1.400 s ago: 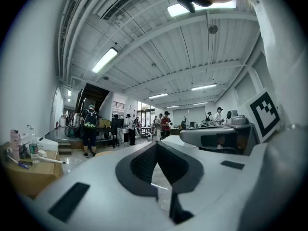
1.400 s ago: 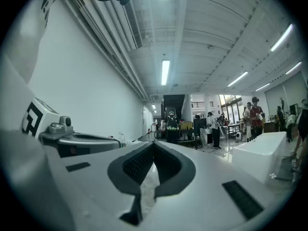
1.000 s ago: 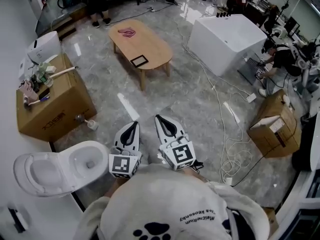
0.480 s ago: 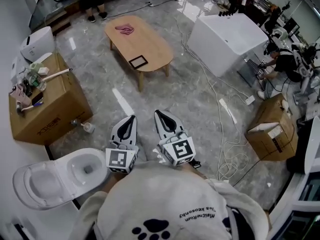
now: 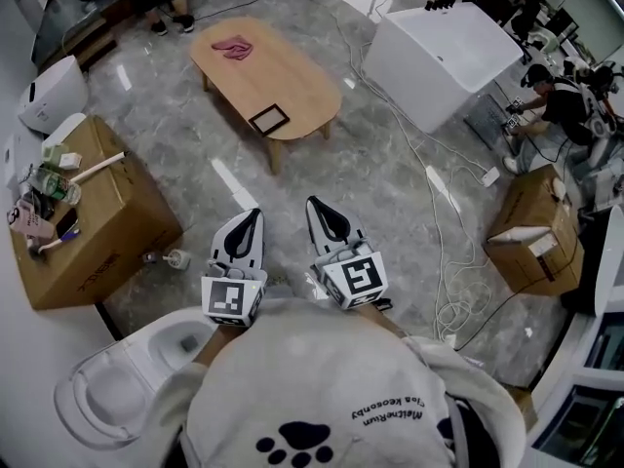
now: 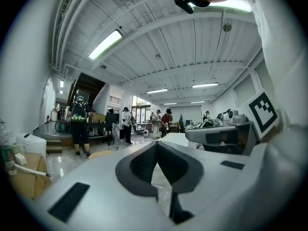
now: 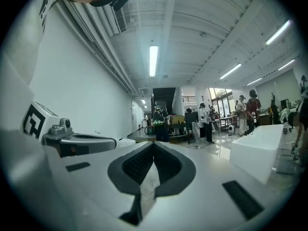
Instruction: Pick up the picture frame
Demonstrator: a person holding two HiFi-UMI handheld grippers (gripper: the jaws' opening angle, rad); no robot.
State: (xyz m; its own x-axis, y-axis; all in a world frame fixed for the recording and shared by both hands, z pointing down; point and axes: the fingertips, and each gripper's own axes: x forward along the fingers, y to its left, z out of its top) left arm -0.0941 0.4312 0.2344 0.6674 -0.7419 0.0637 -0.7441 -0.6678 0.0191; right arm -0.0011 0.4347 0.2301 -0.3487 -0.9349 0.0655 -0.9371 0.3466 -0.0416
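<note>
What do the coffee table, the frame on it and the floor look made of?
Table: light wood or veneer, matte, even tan.
Frame: dark border, wood or plastic; too small to tell.
Floor: polished grey marble-look stone or tile, veined, with glare.

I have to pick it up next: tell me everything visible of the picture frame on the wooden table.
The picture frame is small and rectangular, a thin dark border round a greyer middle; its material is unclear. It lies flat on the oval wooden table, at the end nearer the person, slightly askew to the edge. Only the table touches it.
</note>
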